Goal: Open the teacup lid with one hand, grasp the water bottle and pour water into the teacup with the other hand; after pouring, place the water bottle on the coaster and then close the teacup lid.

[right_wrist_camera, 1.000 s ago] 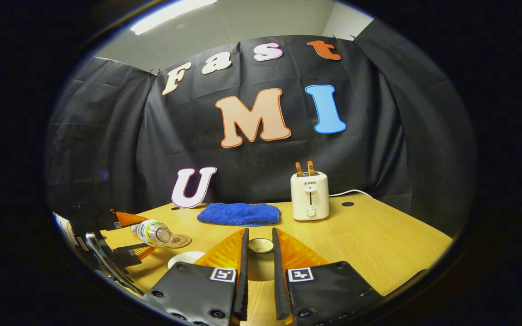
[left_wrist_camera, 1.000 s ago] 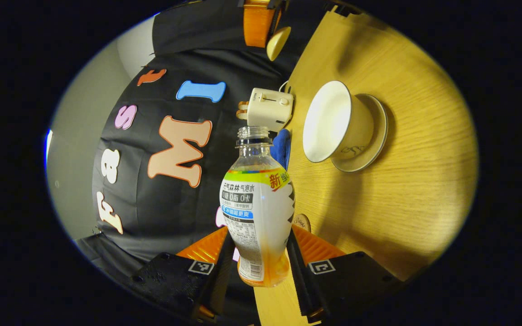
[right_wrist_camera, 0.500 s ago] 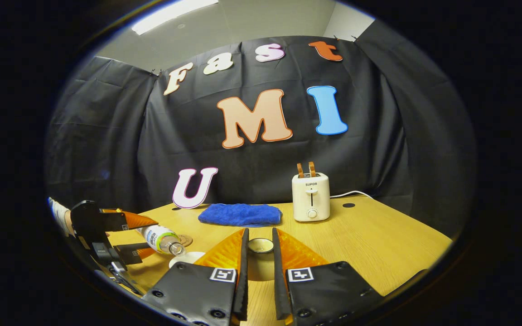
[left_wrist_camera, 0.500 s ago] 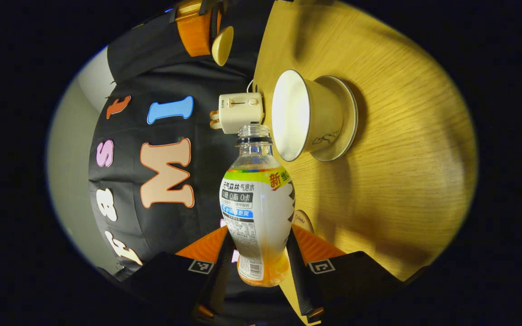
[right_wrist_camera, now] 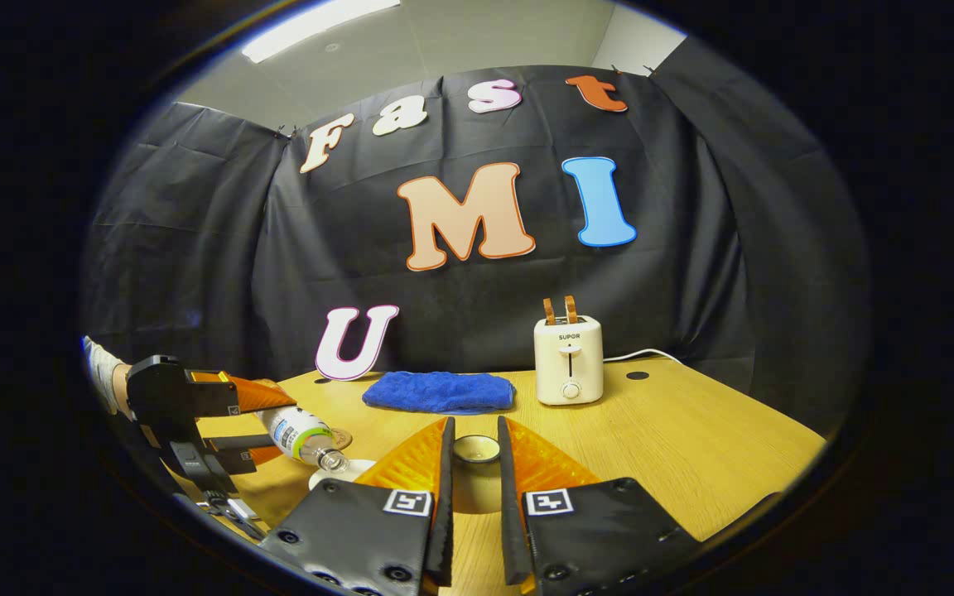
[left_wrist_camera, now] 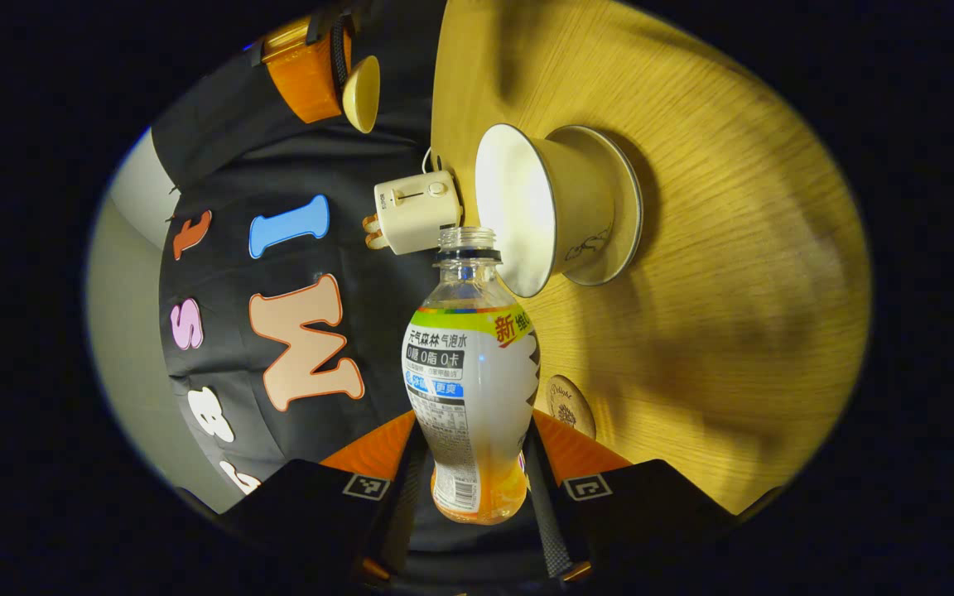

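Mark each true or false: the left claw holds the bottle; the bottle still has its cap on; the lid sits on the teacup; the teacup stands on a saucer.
1. The left claw holds the water bottle. True.
2. The bottle has its cap on. False: its neck is open.
3. The lid sits on the teacup. False: the right claw holds it off the cup.
4. The teacup stands on a saucer. True.
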{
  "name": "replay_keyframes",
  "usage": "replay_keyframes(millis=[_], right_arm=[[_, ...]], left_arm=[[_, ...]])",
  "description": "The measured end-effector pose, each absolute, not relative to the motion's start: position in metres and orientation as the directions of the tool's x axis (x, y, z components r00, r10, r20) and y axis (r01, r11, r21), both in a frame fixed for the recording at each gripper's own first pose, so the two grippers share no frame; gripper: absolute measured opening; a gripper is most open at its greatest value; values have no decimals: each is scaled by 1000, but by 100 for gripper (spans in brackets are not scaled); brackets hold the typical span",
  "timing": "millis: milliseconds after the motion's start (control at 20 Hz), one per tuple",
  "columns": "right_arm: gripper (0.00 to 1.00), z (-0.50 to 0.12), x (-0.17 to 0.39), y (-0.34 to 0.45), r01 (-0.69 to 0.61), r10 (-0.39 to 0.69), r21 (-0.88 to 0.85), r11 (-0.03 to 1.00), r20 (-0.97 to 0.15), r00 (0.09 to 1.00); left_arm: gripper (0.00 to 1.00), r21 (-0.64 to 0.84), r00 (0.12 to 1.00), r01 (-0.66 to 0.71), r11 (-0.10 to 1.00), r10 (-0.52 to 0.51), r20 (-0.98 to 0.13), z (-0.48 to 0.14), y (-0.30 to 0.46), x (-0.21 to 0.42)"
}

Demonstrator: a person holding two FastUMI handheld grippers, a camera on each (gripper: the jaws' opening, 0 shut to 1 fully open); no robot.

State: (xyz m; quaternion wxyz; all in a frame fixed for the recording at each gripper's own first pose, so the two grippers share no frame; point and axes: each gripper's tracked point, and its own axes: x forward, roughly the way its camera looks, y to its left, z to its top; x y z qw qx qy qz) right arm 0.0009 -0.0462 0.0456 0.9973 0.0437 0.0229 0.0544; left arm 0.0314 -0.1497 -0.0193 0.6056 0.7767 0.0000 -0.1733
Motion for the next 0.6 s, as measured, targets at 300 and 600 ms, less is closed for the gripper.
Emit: replay_keyframes(millis=[300, 600], right_arm=[[27, 49, -1, -45, -118, 122, 98, 988, -37, 992], [25, 49, -2, -42, -127, 131, 104, 986, -36, 991]], left_arm=[[61, 922, 943, 199, -333, -190, -272, -14, -150, 30], [61, 888, 947, 201, -413, -151, -285, -8, -144, 36]])
